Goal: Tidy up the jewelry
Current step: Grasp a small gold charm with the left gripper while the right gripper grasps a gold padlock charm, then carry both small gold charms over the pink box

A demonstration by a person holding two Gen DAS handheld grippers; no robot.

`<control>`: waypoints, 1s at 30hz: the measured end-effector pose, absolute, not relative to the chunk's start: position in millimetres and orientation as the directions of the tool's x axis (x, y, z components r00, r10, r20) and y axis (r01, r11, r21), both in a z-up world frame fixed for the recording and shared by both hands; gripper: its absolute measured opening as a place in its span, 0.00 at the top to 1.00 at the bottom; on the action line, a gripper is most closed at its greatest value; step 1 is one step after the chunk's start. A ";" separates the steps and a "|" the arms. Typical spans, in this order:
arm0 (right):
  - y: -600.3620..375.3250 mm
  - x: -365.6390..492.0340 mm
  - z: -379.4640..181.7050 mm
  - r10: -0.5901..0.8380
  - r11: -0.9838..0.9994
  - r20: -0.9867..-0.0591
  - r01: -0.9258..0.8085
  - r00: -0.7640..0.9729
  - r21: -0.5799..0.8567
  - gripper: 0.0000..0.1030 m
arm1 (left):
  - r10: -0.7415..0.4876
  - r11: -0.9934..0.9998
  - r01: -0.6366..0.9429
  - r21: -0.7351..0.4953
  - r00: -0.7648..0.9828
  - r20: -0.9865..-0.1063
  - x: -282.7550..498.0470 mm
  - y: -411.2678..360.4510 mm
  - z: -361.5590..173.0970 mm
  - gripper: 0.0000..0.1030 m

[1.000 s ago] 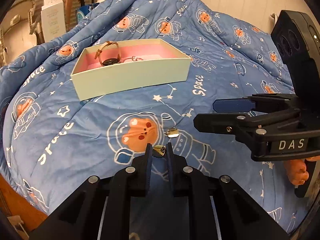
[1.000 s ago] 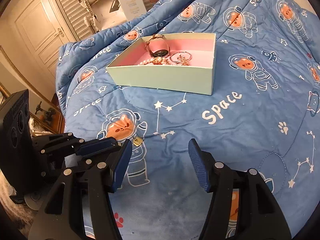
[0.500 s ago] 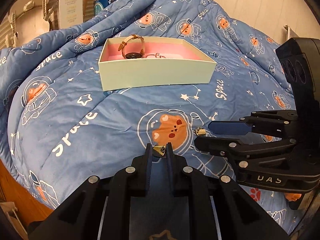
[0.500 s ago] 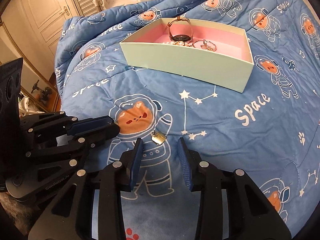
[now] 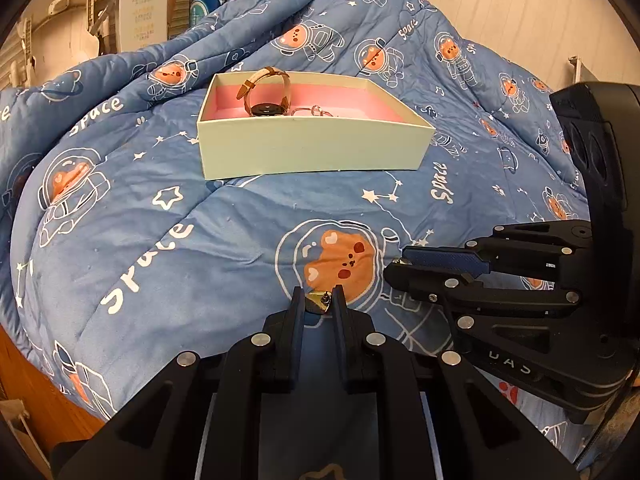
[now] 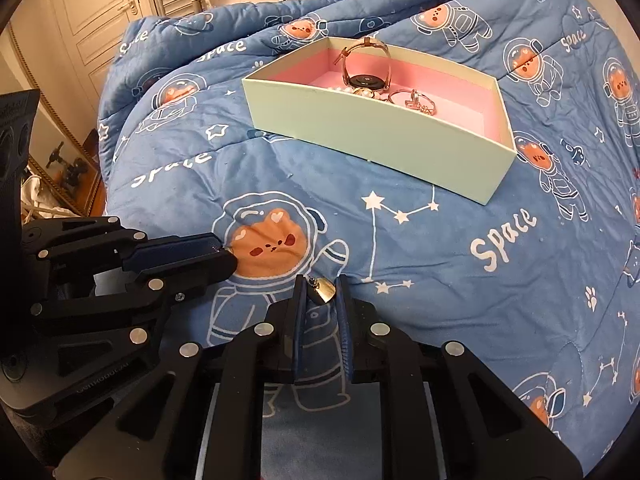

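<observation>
My left gripper (image 5: 318,304) is shut on a small gold charm (image 5: 317,305), held just above the blue quilt (image 5: 180,240). In the right wrist view my right gripper (image 6: 322,292) has its jaws closing on a second gold charm (image 6: 325,290), heart-shaped, which sits between the pads at the quilt's surface. The two grippers are side by side: the right gripper (image 5: 396,268) shows at the right of the left view, the left gripper (image 6: 224,256) at the left of the right view. Farther back stands a pale green box (image 5: 312,152) with pink lining, holding a watch (image 5: 266,100) and rings (image 6: 412,100).
The quilt (image 6: 480,280) is soft and rumpled, rising into folds behind the box (image 6: 360,128). A white carton (image 5: 144,12) stands beyond the bed. A white door (image 6: 100,20) and a gilt frame are at the left. The bed's wooden edge (image 5: 40,392) drops off at lower left.
My right gripper came in beside the left one, lowered over the loose charm on the quilt, and its jaws narrowed from wide to closed around it. The left gripper kept its charm and stayed put.
</observation>
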State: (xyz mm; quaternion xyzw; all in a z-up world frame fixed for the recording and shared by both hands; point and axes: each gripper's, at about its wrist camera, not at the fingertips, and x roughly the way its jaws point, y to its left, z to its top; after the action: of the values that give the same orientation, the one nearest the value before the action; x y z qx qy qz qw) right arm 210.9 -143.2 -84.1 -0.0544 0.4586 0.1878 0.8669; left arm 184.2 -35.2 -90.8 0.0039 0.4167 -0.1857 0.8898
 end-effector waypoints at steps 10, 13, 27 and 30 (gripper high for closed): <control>-170.7 216.6 -71.3 0.438 0.875 -0.792 -0.404 0.425 0.267 0.85 | -0.367 0.915 0.365 -0.170 0.581 -0.727 184.9 -36.2 -77.8 0.87; -181.0 222.4 -67.7 0.472 0.864 -0.782 -0.390 0.407 0.318 0.85 | -0.372 0.911 0.378 -0.166 0.581 -0.724 186.0 -38.8 -72.7 0.87; -198.8 250.2 -30.9 0.497 0.849 -0.762 -0.412 0.415 0.330 0.85 | -0.408 0.882 0.449 -0.141 0.582 -0.704 211.0 -53.8 -37.4 0.87; -201.0 258.6 -22.4 0.481 0.854 -0.767 -0.425 0.425 0.300 0.85 | -0.419 0.876 0.460 -0.145 0.577 -0.701 221.9 -58.0 -30.3 0.87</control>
State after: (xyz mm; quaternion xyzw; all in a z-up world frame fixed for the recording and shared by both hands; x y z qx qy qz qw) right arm 258.6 -201.0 -22.4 0.0298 0.4643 0.2686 0.8435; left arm 221.9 -58.0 -30.3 0.0266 0.3874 -0.2476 0.8876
